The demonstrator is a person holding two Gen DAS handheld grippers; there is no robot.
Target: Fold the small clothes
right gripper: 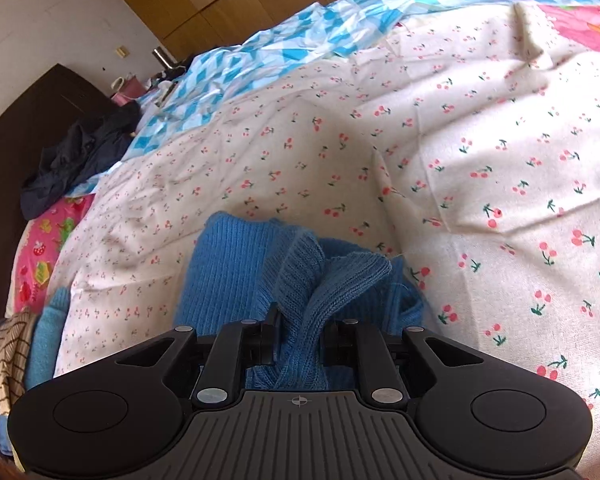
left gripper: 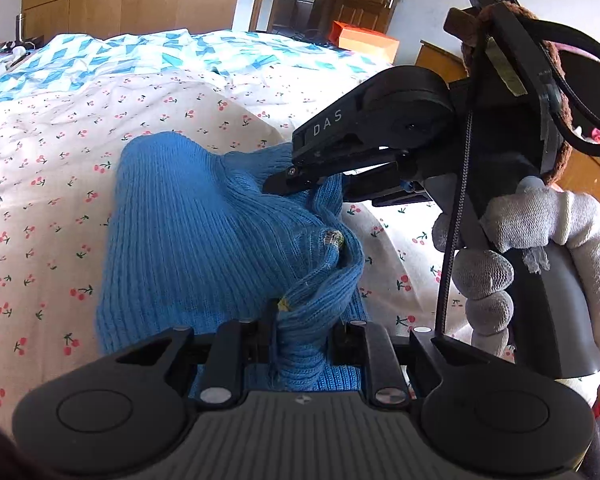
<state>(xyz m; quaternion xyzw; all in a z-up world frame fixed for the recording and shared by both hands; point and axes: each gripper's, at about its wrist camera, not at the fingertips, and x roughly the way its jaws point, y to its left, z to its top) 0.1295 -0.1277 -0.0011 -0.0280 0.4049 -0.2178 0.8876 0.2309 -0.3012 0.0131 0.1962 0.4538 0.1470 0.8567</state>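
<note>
So the sweater [left gripper: 204, 248] sits on the cherry sheet [left gripper: 40, 152], patterned quilt [left gripper: 100, 60] behind at 12 o'clock, clothes pile [right gripper: 80, 156] at 10.

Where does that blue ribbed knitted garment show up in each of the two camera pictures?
Left wrist view: the blue ribbed knitted garment fills the centre and lower middle, pinched by the left tongs and the right tongs.
Right wrist view: it sits at bottom centre, bunched in the right tongs.
Shared landmark: the cream cherry-print bedsheet under it.
</note>
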